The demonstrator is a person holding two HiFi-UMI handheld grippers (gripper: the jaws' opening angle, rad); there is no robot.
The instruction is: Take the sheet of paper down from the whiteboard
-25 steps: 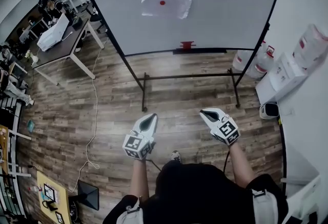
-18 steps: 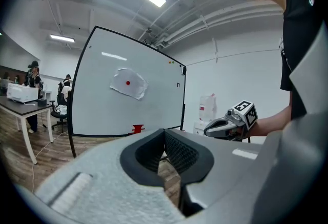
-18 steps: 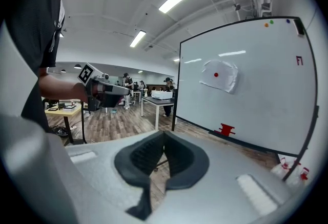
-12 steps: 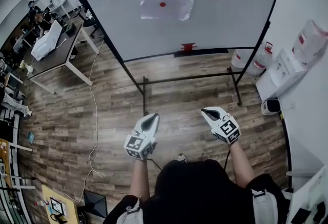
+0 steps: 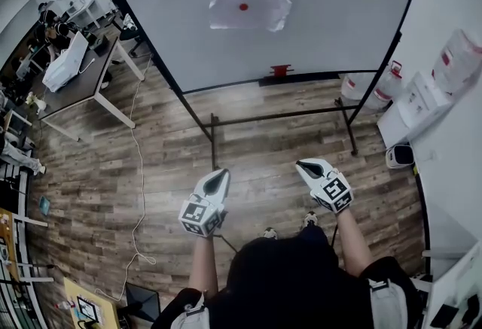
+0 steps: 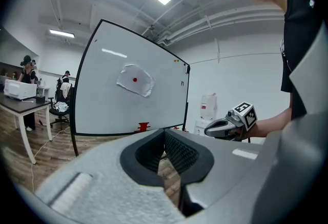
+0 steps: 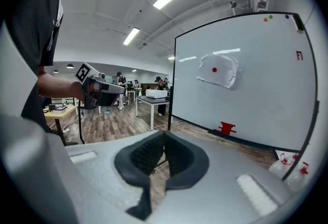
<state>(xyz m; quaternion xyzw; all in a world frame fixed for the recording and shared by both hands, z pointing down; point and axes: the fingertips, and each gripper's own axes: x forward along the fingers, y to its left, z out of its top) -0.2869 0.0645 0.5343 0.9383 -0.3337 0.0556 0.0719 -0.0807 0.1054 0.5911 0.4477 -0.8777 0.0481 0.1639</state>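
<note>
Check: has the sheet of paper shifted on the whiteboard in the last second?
No. The sheet of paper hangs in the same spot on the whiteboard, under its red magnet, above and left of the red item on the tray.
</note>
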